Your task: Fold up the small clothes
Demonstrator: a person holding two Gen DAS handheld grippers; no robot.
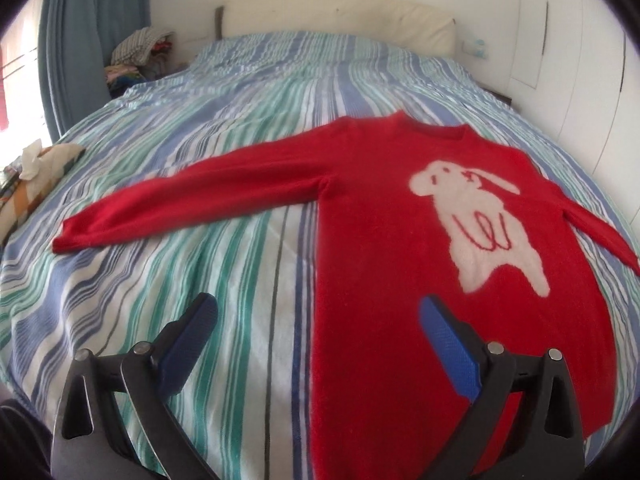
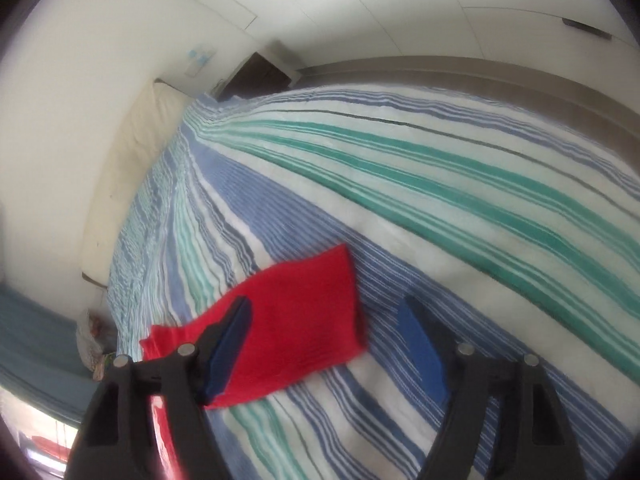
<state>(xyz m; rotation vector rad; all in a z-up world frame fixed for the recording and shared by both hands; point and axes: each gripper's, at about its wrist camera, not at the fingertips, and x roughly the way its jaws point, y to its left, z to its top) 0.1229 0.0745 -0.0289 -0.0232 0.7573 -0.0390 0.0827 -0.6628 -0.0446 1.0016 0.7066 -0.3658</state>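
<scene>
In the left wrist view, a blue curtain (image 1: 76, 40) hangs at the far left beside a bright window, and a heap of folded patterned fabrics (image 1: 138, 54) sits just beyond the corner of the bed. Lower on that side, a patterned cushion with a crumpled white tissue on it (image 1: 38, 168) lies at the edge of the blue, green and white striped bedspread (image 1: 224, 120). A cream padded headboard (image 1: 340, 20) runs along the far wall.

The small red knitted sweater with a white animal figure on its chest (image 1: 384, 216) lies flat and face up on the bedspread, right of centre. One sleeve stretches out to the left, its cuff well apart from the body; the other sleeve slopes off toward the right edge. White wardrobe doors (image 1: 568, 52) fill the right side.

The left gripper (image 1: 318, 308) hovers over the sweater's near left edge, its blue-padded fingers (image 1: 448, 344) spread wide and grasping nothing.

In the right wrist view, strongly rolled and blurred, the red sleeve cuff lies on the bedspread below the right gripper (image 2: 326, 312). Its fingers (image 2: 424, 348) are released and set wide apart; the cuff shows between them, nearer the left finger, with neither pad pressing on it.
</scene>
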